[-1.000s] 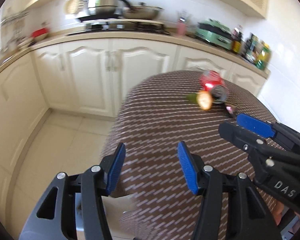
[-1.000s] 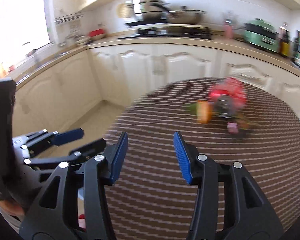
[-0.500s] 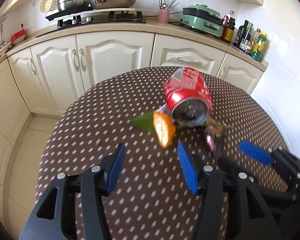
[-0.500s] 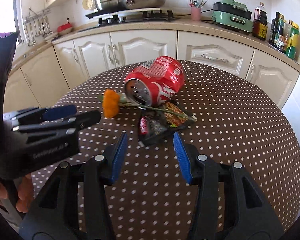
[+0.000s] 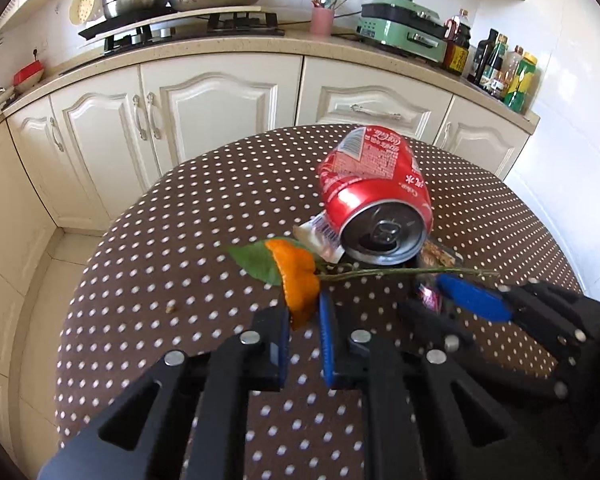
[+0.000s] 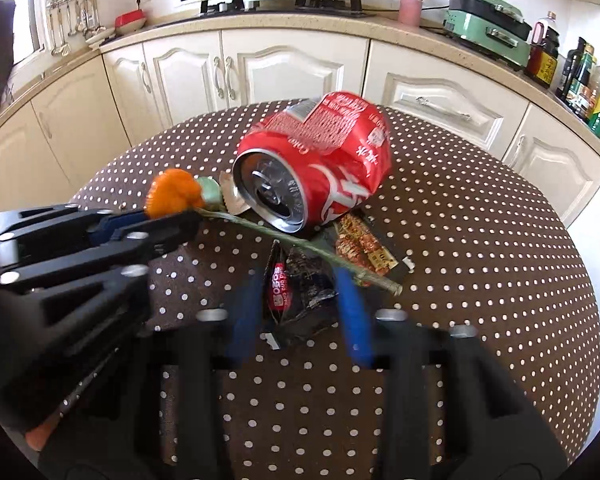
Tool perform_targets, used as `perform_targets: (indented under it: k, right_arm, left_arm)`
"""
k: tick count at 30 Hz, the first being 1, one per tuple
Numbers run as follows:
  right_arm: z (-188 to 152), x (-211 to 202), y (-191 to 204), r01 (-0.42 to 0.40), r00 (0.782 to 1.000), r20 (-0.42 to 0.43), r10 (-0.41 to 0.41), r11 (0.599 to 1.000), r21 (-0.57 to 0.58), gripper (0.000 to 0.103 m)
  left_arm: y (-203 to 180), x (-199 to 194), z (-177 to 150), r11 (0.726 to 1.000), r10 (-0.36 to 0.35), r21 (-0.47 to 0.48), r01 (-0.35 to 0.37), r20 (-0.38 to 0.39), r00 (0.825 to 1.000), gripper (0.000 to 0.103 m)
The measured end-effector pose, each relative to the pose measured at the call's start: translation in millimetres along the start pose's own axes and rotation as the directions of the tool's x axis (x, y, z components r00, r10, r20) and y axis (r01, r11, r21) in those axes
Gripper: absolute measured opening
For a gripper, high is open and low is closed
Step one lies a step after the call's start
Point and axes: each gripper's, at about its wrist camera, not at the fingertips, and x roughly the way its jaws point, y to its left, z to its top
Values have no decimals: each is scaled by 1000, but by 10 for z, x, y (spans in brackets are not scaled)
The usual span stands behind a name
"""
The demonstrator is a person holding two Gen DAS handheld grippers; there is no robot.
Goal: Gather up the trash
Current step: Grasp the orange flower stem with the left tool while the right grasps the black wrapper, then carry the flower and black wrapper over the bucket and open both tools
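Left tool (image 5: 303, 330) has just closed down, pinching the orange peel (image 5: 298, 280); the right tool (image 6: 300, 308) was narrowing too, straddling the black wrapper (image 6: 300, 292) but not visibly pressing it. Trash sits mid-counter (image 5: 180, 240) beside the can (image 5: 376, 196). Versus a second ago, both tools are in on the pile, one item each, likely to lift both at once.

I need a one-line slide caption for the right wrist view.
Right gripper closing around a black wrapper, beside a crushed red can.

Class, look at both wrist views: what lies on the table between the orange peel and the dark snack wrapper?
A thin green stem runs from the orange peel across the dark snack wrapper, in front of the crushed red can; both views show it.
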Motion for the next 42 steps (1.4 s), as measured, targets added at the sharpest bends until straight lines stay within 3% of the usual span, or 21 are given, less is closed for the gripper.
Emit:
perform_targets:
  k: [5,14,18,25,30,34,42]
  right_arm:
    - [-40,-156,50,35,998,50,-33,999,-23,15]
    - [-215,-753,227,-2,991,131,5,1000,-20,13]
    - [-224,-1082,531,-45,984,173,53,998,-47,13]
    - [-131,-1271,1469,-154,965,188,181,977,-148,13]
    - [-127,-1096,2473,-276,941,132,312,931,-238,13]
    - [-263,-802,3230,-365,918,44,393,886,-285,13]
    - [-672,80,4200,-473,881,-168,443,836,-276,13]
  left_arm:
    - [120,-235,-117,1000,-17,-22,18,22,1000,12]
    - [456,-881,-426,998,-39,-44,43,84,996,12]
    - [714,-1228,-624,996,-39,-76,49,124,991,12]
    - [1537,-1798,-1048,979,53,-204,-15,182,982,12]
    - [2368,-2050,-1538,934,159,-344,-95,163,974,12]
    - [3005,-2072,-1991,879,235,-447,-167,101,967,12]
    - [3900,-1646,-2837,760,293,-586,-281,-77,953,12]
